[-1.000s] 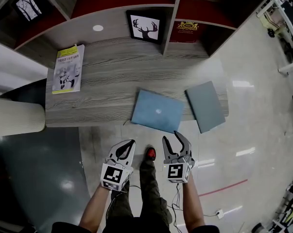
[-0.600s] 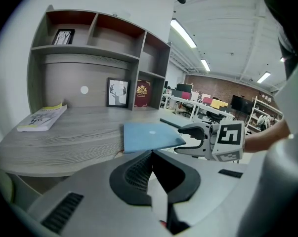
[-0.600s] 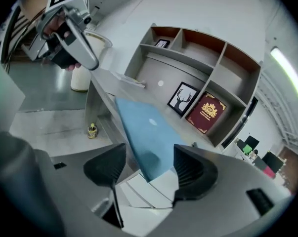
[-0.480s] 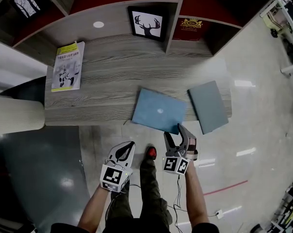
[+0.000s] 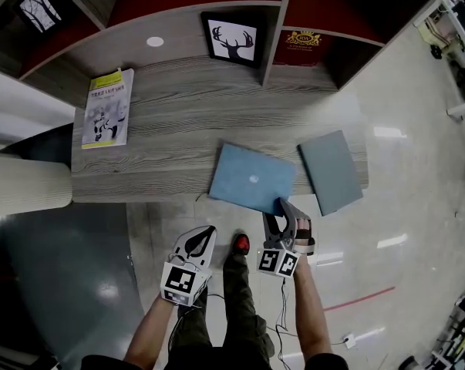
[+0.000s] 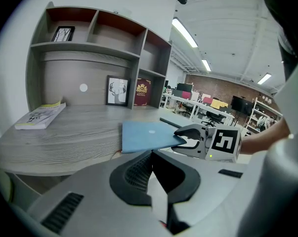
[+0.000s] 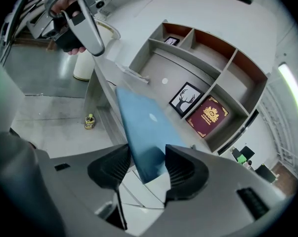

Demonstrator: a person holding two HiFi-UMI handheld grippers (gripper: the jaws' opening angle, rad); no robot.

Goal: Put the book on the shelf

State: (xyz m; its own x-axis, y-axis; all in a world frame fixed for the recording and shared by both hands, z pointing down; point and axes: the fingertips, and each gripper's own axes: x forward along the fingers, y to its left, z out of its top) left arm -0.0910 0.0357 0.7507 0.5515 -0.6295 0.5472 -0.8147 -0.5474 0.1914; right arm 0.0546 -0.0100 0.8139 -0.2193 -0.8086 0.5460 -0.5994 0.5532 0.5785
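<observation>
Overhead, the book [image 5: 251,177] lies on the desk [image 5: 163,129] with its near corner overhanging, and the right claw [image 5: 280,209] sits at its 5 o'clock. The left claw [image 5: 207,231] is clenched and empty.

In the left gripper view, the right claw's jaws bracket that corner.

In the right gripper view, they have just been closing round it but are not yet pinching. The grasp seems in hand; next, clamp and lift toward the shelf [image 7: 208,53] at 12 o'clock.

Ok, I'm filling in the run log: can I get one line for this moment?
stage: pre-grasp | right gripper: jaws just closing, blue book corner between them, unclamped | left gripper: shut, empty
</observation>
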